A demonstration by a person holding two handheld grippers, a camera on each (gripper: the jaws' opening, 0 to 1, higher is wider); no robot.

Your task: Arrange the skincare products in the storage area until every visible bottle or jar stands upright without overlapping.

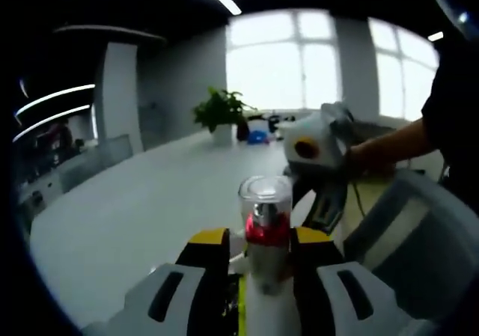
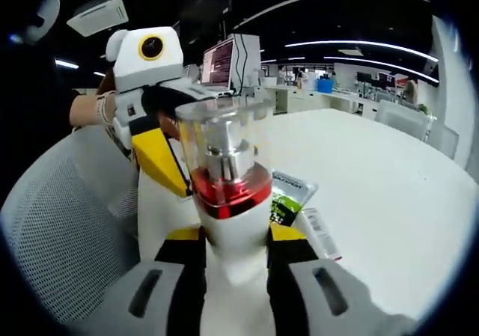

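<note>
— So, what are your two grippers doing?

— In the left gripper view, your left gripper has its yellow-tipped jaws pressed against a white bottle from both sides, pinching it. The bottle stands upright between them, with a clear cap over a silver pump and a red collar.

— And the right one?

— Much the same. In the right gripper view, your right gripper pinches a white bottle with a clear cap, a silver pump and a red band. Its jaws sit tight on the white body, just below the band.

— Can you see each gripper from the other side?

— Yes. In the left gripper view, your right gripper comes in from the right, held by your hand, beyond the bottle. In the right gripper view, your left gripper comes in from the left, just behind the bottle.

— Where is all this?

— Over a long white table. At its far end stands a potted plant before bright windows. In the right gripper view a green-and-black packet and a flat white pack lie on the table to the right of the bottle, near you. A grey mesh chair sits to the left, and a monitor stands far off.
</note>
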